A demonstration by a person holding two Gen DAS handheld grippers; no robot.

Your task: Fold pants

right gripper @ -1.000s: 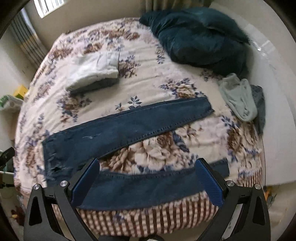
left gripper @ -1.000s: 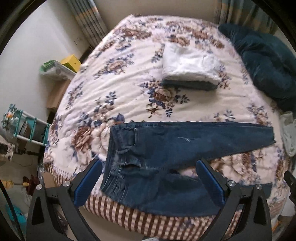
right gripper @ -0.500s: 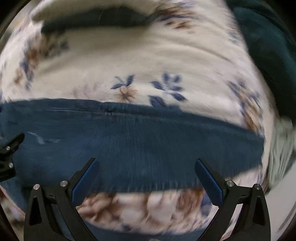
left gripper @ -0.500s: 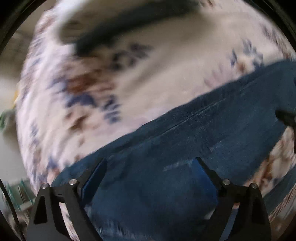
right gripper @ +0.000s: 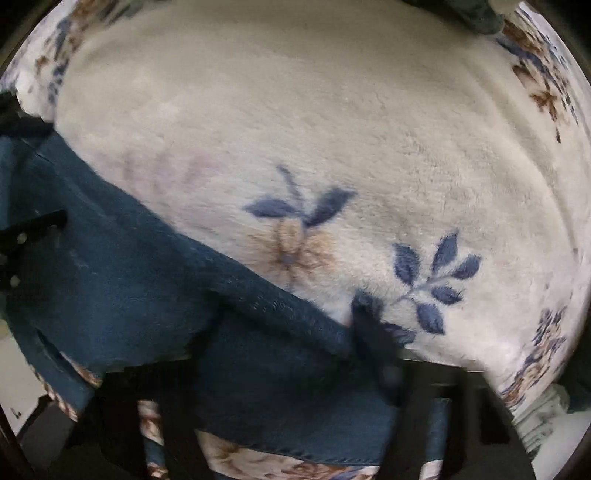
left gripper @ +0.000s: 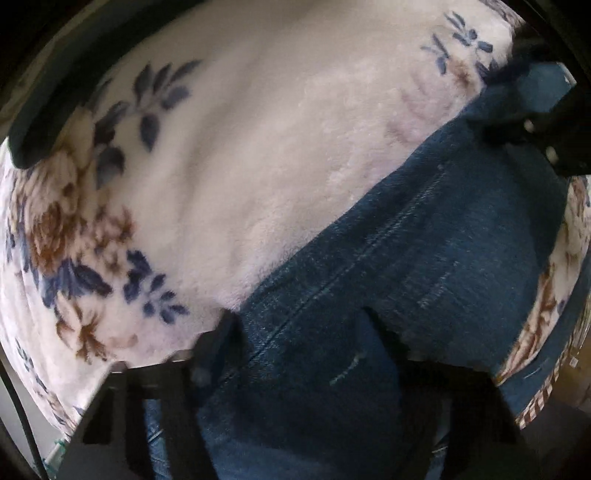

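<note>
Both grippers down on the jeans (left gripper: 424, 258) lying on the floral blanket (left gripper: 240, 155) — left gripper (left gripper: 299, 325) and right gripper (right gripper: 288, 314) jaws just closing, each pinching denim at the leg's far edge.

A plush white blanket (left gripper: 258, 155) printed with blue leaves and brown flowers fills most of both wrist views, its pile soft and slightly matted. In the left wrist view a dark folded edge of fabric (left gripper: 44, 122) lies across the upper left corner, and a strip of brown-and-white checked border (left gripper: 535, 406) shows at the lower right. In the right wrist view a grey-green cloth (right gripper: 476, 14) sits at the top edge, and some pale fabric (right gripper: 543, 413) lies blurred at the lower right.
</note>
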